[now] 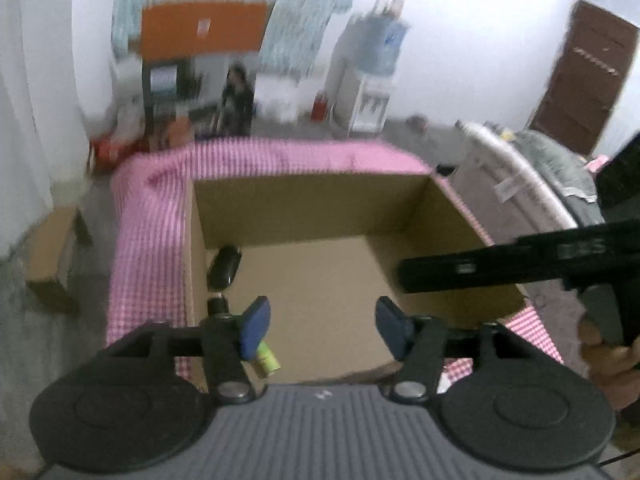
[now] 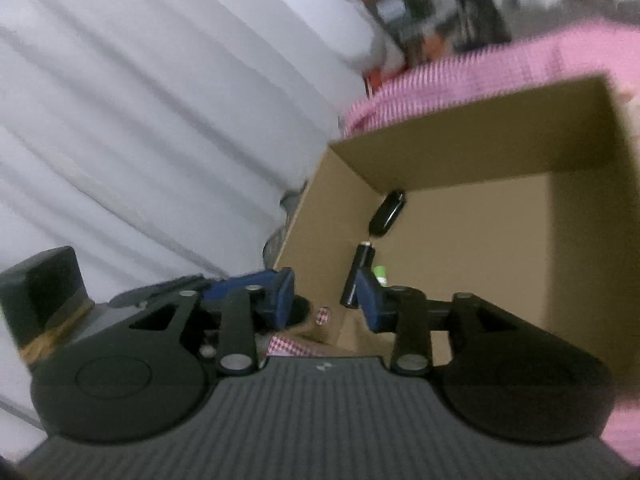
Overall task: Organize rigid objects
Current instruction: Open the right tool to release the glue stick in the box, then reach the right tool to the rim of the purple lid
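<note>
An open cardboard box sits on a pink checked cloth. Along its left wall lie a black key fob, a small black cylinder and a yellow-green item. My left gripper hangs over the box's near edge, open, with nothing between its blue pads. My right gripper is open too and straddles the box's near left wall, one finger outside and one inside next to the cylinder. In the left wrist view it shows as a black bar over the right wall.
White curtains hang to the left. A grey fluffy blanket lies right of the box. A smaller cardboard box stands on the floor at left. At the back are a water dispenser, a seated person and a brown door.
</note>
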Demonstrator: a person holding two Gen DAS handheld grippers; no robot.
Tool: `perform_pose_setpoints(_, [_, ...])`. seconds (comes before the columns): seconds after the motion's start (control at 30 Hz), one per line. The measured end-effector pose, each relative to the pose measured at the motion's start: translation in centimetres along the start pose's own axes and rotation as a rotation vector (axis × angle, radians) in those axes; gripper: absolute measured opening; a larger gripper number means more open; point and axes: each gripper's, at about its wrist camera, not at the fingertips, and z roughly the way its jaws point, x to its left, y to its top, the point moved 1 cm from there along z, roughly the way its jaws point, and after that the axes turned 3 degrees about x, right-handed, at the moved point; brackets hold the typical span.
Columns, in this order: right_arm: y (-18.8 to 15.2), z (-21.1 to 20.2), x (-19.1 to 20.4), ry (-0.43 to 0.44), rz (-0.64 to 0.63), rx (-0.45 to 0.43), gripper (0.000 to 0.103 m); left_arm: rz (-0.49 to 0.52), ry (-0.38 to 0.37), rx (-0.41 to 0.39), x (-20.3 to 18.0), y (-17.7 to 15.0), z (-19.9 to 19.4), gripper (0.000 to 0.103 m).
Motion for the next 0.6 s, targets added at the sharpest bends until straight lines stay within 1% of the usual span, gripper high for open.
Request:
perform_pose_setpoints(0.03, [-1.1, -2.0, 0.3, -0.011, -0.023, -0.038, 0.047, 0.030, 0.000, -0.035, -0.8, -0.8, -1.3, 0.069])
perform_pose_setpoints(0.07, [-2.3, -3.7, 0.5, -0.027, -0.046, -0.070, 0.047, 0.053, -0.003, -0.054, -1.3, -1.4, -2.0, 0.075])
perform_pose_setpoints(0.13, [-4.7, -6.5, 0.5, -0.072, -0.078, -0.112, 0.048, 0.098, -0.025, -0.077, -2.7, -3.0, -3.3, 0.078])
perform_pose_setpoints(0.2, [-7.3, -8.2, 0.2, -0.117, -0.095, -0.131, 0.048, 0.140, -0.071, -0.055, -4.1, -4.9, -3.8, 0.081])
perform_pose_setpoints(0.27, [-10.0, -8.9, -0.6, -0.163, -0.087, -0.125, 0.048, 0.172, -0.119, -0.022, -5.4, -6.7, -3.6, 0.085])
perform_pose_setpoints(0.33, [-11.9, -8.7, -1.8, -0.204, -0.071, -0.107, 0.048, 0.212, -0.152, 0.013, -6.8, -8.5, -2.8, 0.086])
perform_pose_setpoints(0.4, [-13.9, -7.7, -2.9, -0.250, -0.070, -0.083, 0.048, 0.243, -0.175, 0.044, -8.0, -10.0, -1.7, 0.088])
perform_pose_setpoints(0.43, [-14.6, -7.0, -3.3, -0.273, -0.072, -0.072, 0.048, 0.270, -0.180, 0.076, -8.9, -10.8, -0.7, 0.088])
perform_pose_setpoints(0.5, [-16.0, -4.9, -4.2, -0.321, -0.075, -0.046, 0.048, 0.319, -0.171, 0.096, -9.9, -12.1, 0.7, 0.088])
perform_pose_setpoints(0.6, [-17.0, -3.1, -5.8, -0.350, -0.054, -0.011, 0.044, 0.416, -0.124, 0.121, -12.0, -13.5, 3.2, 0.088])
